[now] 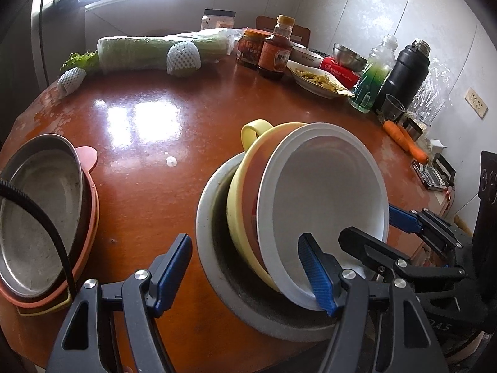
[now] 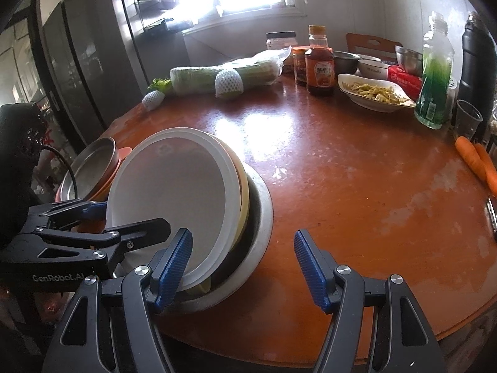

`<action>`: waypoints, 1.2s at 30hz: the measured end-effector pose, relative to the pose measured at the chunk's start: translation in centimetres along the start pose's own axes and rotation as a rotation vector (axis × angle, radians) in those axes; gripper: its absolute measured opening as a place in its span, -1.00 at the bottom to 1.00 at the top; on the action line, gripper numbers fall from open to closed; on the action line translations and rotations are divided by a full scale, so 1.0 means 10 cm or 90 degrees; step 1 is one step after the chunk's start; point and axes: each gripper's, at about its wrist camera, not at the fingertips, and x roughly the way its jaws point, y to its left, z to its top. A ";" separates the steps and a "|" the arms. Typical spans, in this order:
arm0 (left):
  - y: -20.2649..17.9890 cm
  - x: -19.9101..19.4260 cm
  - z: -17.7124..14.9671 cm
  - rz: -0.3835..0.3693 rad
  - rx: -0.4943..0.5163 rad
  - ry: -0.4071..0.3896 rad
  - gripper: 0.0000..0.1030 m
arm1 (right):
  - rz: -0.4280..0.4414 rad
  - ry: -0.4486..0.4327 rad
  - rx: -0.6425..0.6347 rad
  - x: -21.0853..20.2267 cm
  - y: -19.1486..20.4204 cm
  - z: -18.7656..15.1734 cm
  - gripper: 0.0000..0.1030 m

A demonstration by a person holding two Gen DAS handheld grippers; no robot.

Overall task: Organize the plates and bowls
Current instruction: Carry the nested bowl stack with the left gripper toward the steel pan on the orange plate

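The white plate [image 1: 323, 205] leans tilted on a yellow handled dish [image 1: 248, 161] inside the steel basin [image 1: 214, 242], near the table's front edge. Both tongs—left gripper [image 1: 248, 273] and right gripper [image 2: 242, 267]—stand open, holding nothing, each with one pad close by the plate's rim. A careless nudge could slide the stack sideways. Whether either pad touches the rim is unclear; the basin's near edge is hidden.
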 end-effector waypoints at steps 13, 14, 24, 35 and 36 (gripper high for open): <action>0.01 0.08 0.00 -0.003 -0.008 0.007 0.33 | 0.021 0.004 0.005 0.05 0.00 0.00 0.28; 0.01 0.08 0.00 -0.003 -0.008 0.008 0.33 | 0.022 0.004 0.005 0.05 0.00 0.00 0.26; -0.03 0.10 0.01 -0.027 -0.005 0.011 0.03 | 0.038 0.002 -0.001 0.05 0.04 0.00 0.02; -0.02 0.10 0.02 -0.030 -0.011 0.013 0.02 | 0.034 0.006 0.003 0.06 0.04 0.02 0.01; -0.02 0.10 0.02 -0.030 -0.012 0.013 0.02 | 0.035 0.007 0.004 0.06 0.04 0.03 0.01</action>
